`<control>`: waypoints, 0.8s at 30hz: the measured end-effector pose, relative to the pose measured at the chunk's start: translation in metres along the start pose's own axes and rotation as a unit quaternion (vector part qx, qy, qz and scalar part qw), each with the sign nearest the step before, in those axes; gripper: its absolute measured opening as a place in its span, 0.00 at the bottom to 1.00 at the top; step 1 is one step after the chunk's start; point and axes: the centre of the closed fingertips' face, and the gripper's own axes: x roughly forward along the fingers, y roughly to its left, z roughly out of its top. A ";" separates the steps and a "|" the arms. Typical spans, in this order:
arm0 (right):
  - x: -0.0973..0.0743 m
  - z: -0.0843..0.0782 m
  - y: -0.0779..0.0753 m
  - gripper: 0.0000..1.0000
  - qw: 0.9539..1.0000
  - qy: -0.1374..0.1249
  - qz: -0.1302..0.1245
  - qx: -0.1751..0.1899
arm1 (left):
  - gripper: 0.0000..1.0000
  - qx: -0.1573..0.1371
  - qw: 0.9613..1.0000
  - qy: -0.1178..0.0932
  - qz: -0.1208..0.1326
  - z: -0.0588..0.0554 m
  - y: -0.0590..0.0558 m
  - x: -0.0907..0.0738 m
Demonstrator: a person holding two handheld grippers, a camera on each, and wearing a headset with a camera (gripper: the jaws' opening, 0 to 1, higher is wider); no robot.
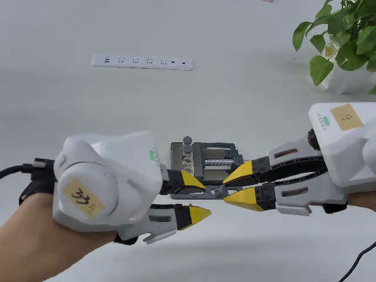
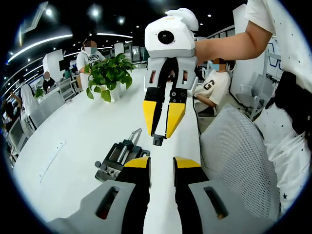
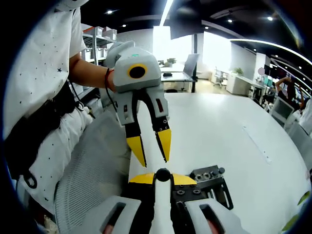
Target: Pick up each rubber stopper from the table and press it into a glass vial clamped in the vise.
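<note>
A dark stopper (image 3: 163, 174) is sitting pinched between the tips of the right gripper (image 1: 224, 191), which is hanging just at the near edge of the vise (image 1: 216, 154). The left gripper (image 1: 207, 200) is waiting beside it, jaws apart and empty. One vial (image 1: 187, 148) in the vise is already wearing a cap. The other vials in the row are looking open, so I'd say most of the pressing is yet to be done.
</note>
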 end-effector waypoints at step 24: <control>0.017 0.010 -0.055 0.05 0.998 0.057 -0.020 -0.007 | 0.44 -0.036 0.995 -0.025 0.085 -0.028 0.048 -0.033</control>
